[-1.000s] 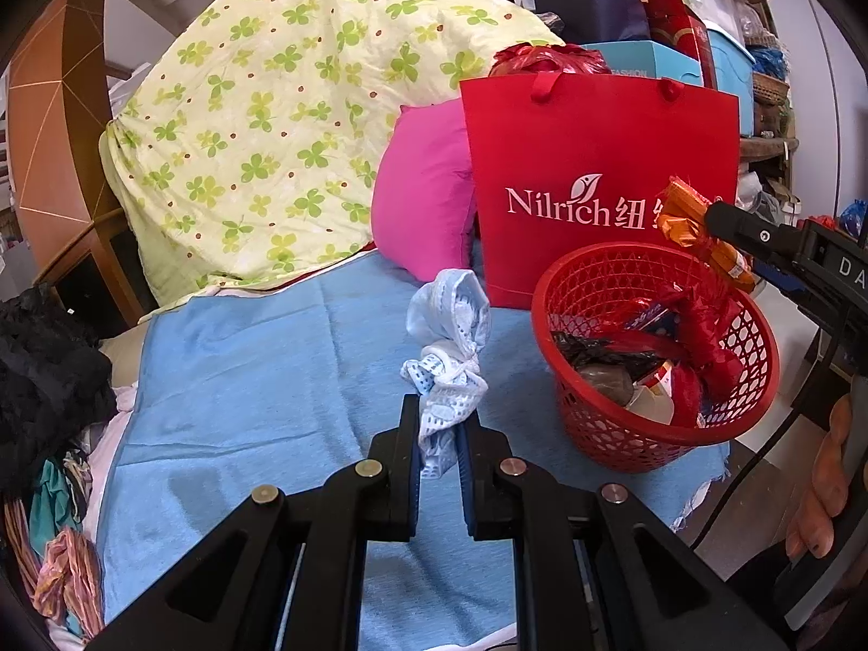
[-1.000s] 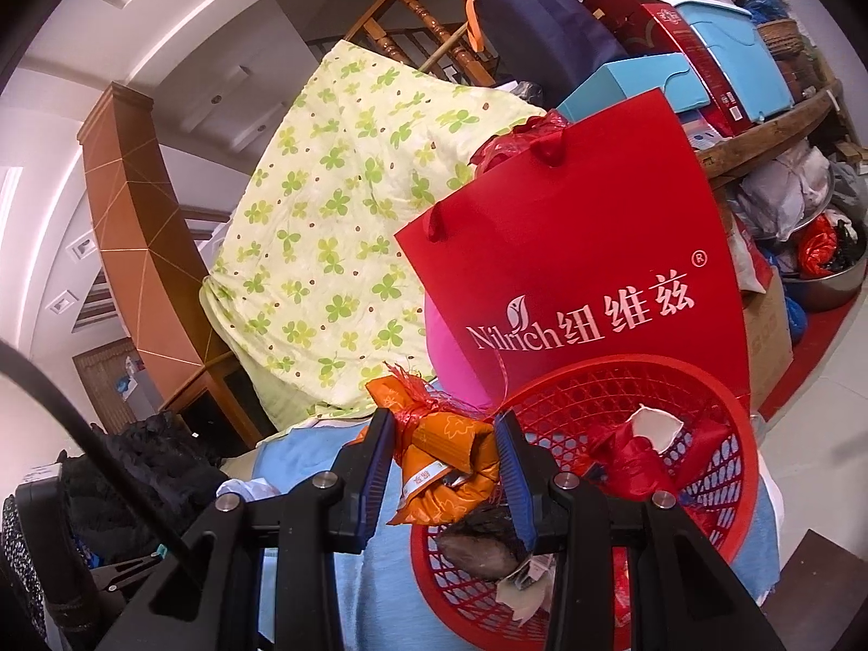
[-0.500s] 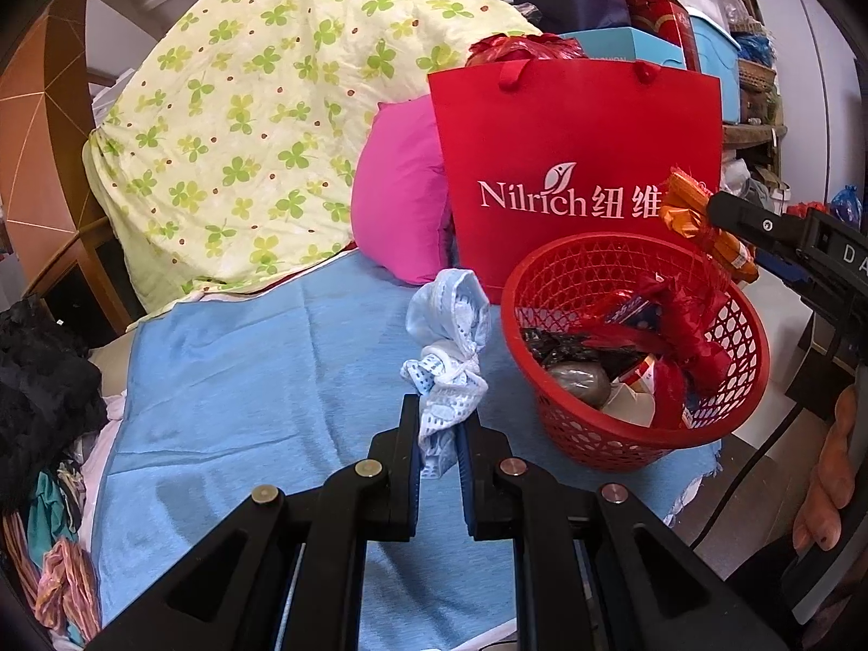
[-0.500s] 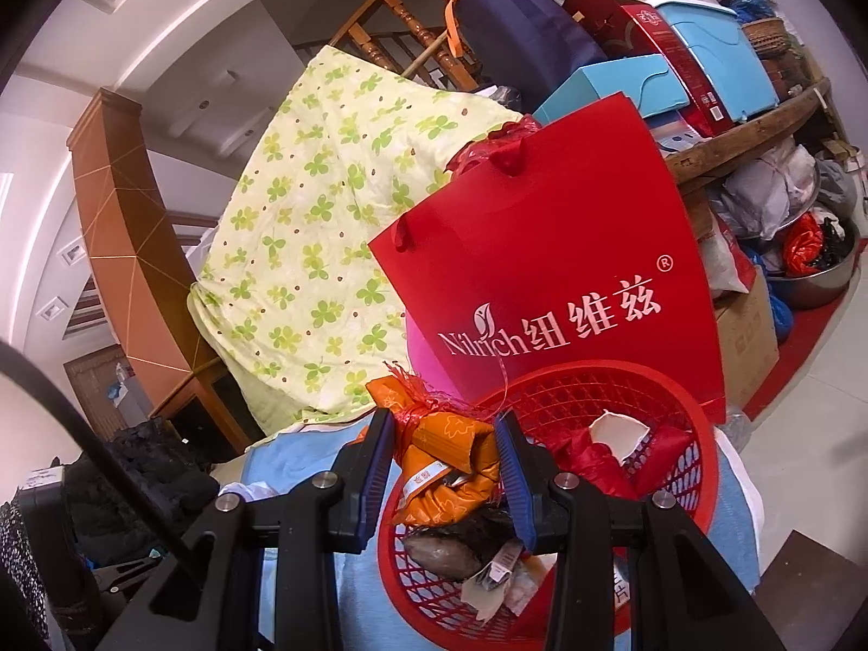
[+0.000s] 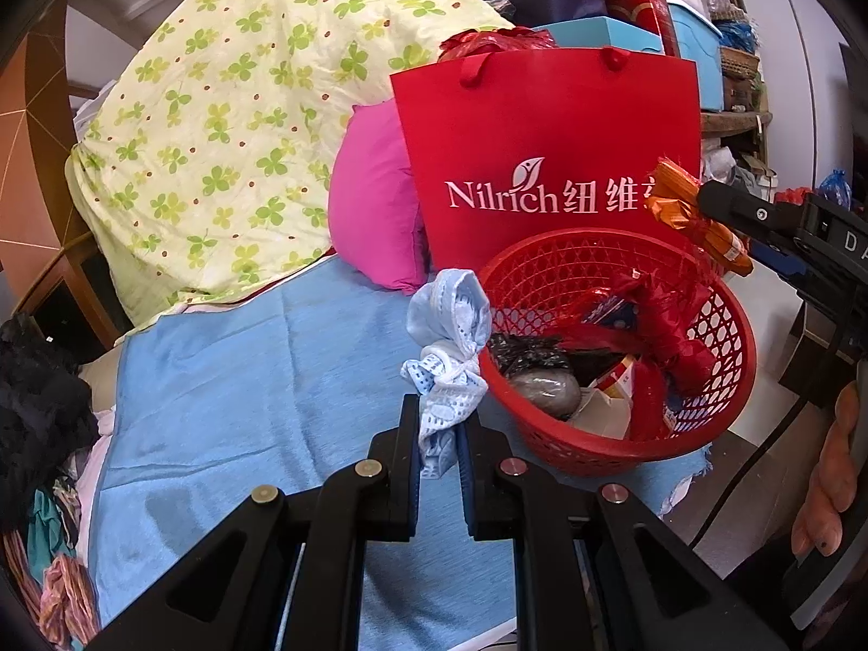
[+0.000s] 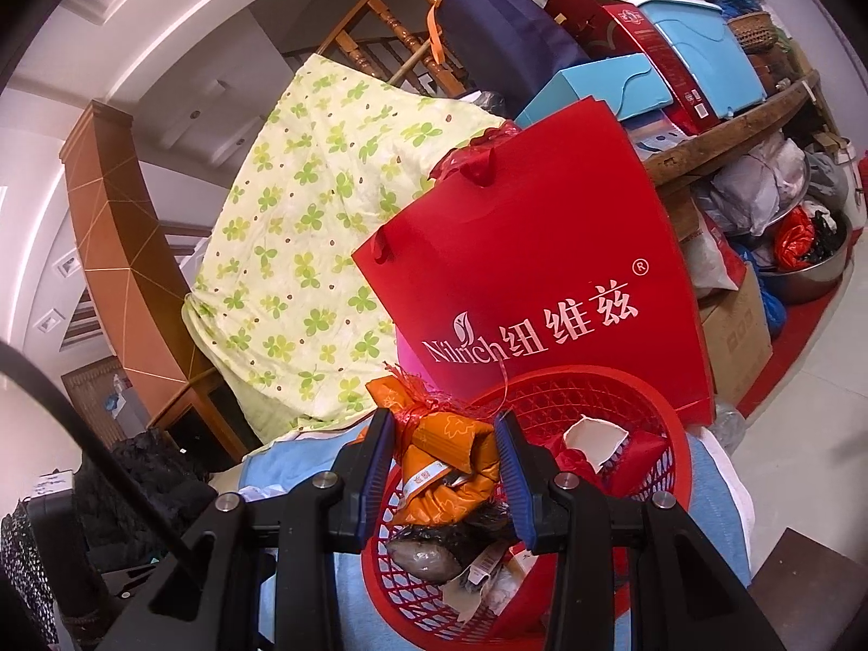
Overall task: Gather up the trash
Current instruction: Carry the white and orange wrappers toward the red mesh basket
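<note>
Orange wrapper (image 6: 445,466) pinched in right gripper (image 6: 446,469), held above red basket (image 5: 727,380) rim. Pale blue cloth wad (image 5: 447,358) clamped in left gripper (image 5: 438,447), just beside basket. Step likely: dropping both in. Next: centre over basket, then release.

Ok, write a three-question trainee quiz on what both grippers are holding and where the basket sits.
1. True or false: the left gripper is shut on a pale blue cloth.
2. What does the right gripper hold? A) orange wrapper B) glass bottle C) nothing
3. Fill in: the red basket stands in front of a red ___ bag.

Key: 1 true; 2 A; 3 Nilrich.
</note>
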`<state>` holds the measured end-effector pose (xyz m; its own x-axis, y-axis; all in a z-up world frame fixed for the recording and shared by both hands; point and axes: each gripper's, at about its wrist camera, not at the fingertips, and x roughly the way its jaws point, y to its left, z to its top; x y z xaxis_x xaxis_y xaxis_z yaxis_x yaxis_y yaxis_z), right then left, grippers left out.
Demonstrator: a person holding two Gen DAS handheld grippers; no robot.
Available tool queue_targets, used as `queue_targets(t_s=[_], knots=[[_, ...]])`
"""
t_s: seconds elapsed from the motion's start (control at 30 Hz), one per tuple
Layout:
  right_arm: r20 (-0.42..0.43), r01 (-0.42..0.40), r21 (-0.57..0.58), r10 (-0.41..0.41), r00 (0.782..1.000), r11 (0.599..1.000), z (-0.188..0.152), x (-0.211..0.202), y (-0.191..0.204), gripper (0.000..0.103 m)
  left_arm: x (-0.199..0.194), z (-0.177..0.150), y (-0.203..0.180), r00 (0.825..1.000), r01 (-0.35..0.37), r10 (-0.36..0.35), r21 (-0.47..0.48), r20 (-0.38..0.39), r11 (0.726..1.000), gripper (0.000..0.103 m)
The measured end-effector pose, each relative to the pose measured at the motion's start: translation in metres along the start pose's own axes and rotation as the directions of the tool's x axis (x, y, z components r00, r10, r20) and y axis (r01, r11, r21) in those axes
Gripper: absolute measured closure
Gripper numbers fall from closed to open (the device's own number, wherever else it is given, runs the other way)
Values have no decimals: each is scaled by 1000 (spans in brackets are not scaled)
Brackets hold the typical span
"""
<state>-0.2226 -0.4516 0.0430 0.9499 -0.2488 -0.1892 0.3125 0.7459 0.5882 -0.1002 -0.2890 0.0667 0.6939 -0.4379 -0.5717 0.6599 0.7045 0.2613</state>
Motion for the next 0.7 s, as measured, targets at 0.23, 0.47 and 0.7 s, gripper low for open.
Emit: queue_targets(t_s=[0.23,0.47,0.7], knots=[[0,3,12,-3,1000,1000,1,-2,-3,61,3,4,-9,1000,11,-11,18,0,1000,90],[1,9,26,-9,1000,1000,1,-5,-8,61,6,7,-19,1000,19,-19,33,-3,999,90],[4,9,46,-9,1000,999,3,-7,-13,61,9,9,-28,1000,30,-30,48,-5,998,90]])
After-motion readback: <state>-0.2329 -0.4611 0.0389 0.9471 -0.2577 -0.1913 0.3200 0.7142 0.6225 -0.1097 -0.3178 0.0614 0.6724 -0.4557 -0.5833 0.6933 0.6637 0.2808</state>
